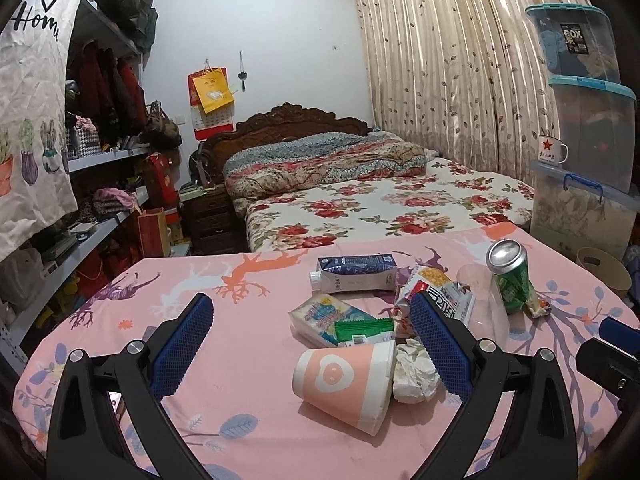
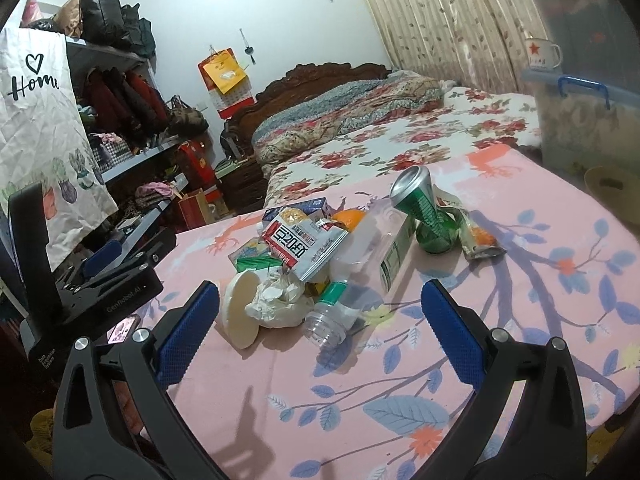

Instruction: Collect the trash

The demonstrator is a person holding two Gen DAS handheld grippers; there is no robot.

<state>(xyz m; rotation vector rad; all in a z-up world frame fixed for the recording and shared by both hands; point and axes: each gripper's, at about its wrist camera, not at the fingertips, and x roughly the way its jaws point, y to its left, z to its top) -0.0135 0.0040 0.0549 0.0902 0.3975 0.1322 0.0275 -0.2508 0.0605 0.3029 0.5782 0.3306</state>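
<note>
Trash lies heaped mid-frame on the pink surface. A pink paper cup lies on its side at the near edge, touching a crumpled tissue. Behind them lie a tissue pack and a blue-white milk carton. A dented green can stands tilted at right. A clear plastic bottle lies on its side.

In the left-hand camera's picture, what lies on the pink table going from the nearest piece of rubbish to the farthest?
Pink paper cup → green wrapper → tissue pack → milk carton, all lying on the pink table.
</note>
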